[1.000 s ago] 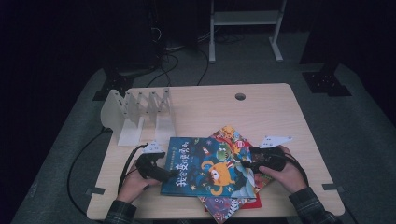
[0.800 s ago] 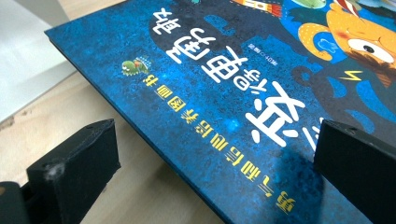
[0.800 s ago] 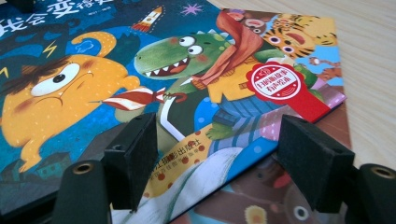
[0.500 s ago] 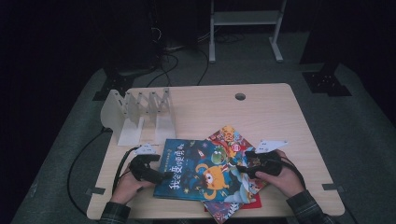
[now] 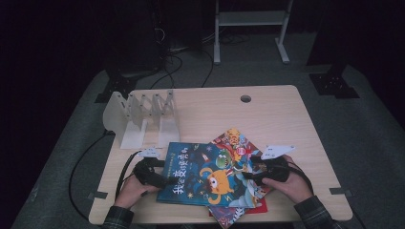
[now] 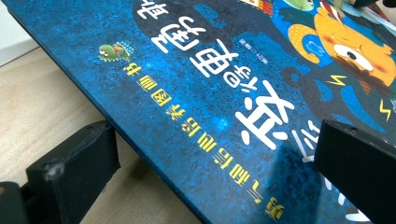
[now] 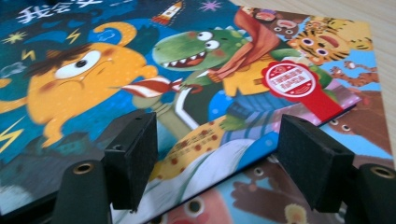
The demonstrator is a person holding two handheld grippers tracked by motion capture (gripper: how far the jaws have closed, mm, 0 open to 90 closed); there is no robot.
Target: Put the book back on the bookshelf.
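A blue picture book (image 5: 210, 174) with an orange monster on its cover lies on top of a fanned pile of picture books (image 5: 235, 139) near the table's front edge. My left gripper (image 5: 165, 181) is at the blue book's left edge. In the left gripper view it (image 6: 210, 168) is open, and the blue book's (image 6: 210, 93) edge runs between the jaws, one low beside the wood and one over the cover. My right gripper (image 5: 248, 175) is at the book's right edge. It (image 7: 219, 158) stands open astride the blue book (image 7: 93, 84), with a tiger-cover book (image 7: 336, 42) beneath.
A white slotted book rack (image 5: 143, 117) stands at the back left of the wooden table (image 5: 286, 119). A cable hole (image 5: 245, 98) sits near the far edge. Cables trail off the left side. A red book corner (image 5: 260, 206) sticks out close to the front edge.
Both hands have drawn back slightly toward the front edge. The blue book has shifted a little left and nearer, turning slightly on the pile.
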